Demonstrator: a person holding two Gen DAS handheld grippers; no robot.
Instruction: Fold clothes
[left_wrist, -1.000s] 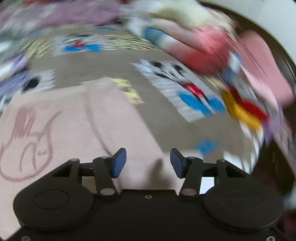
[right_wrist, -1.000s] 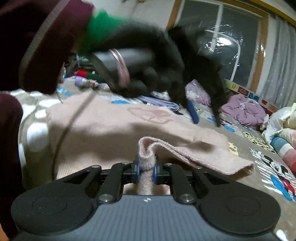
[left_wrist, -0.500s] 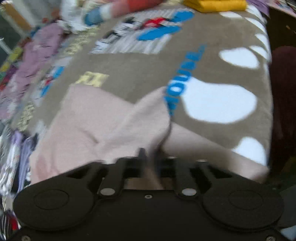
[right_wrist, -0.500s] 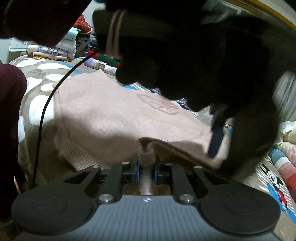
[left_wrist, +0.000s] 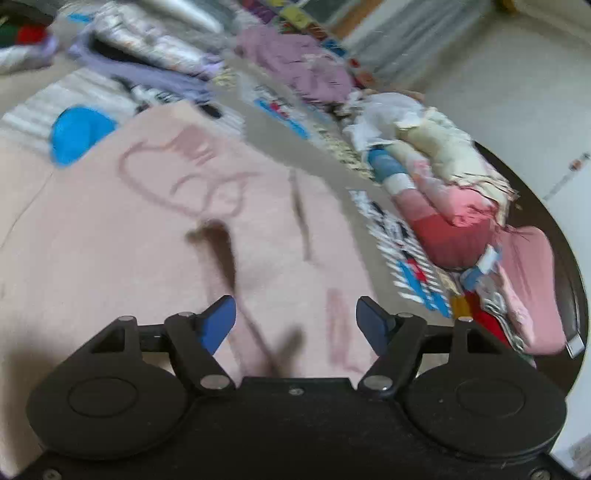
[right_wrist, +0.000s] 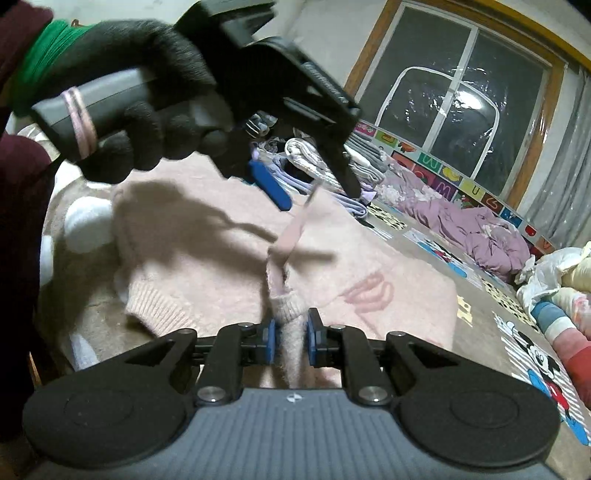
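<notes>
A pale pink sweater with a drawn motif lies spread on the blanket. My left gripper hovers over it with its jaws opening and nothing between the blue pads. In the right wrist view a black-gloved hand holds that left gripper above the sweater. A blurred strip of pink sleeve runs from just below its fingertips down to my right gripper. The right gripper is shut on the sleeve's ribbed cuff, low over the sweater.
The sweater lies on a brown cartoon-print blanket. A heap of pink, red and cream clothes lies to the right. A crumpled purple garment and folded laundry lie behind. A dark window is at the back.
Half a second ago the left gripper was shut on a fold of the pink sweater; it has let go, opened wide and swung over the sweater's front. The right gripper keeps hold of the cuff.
</notes>
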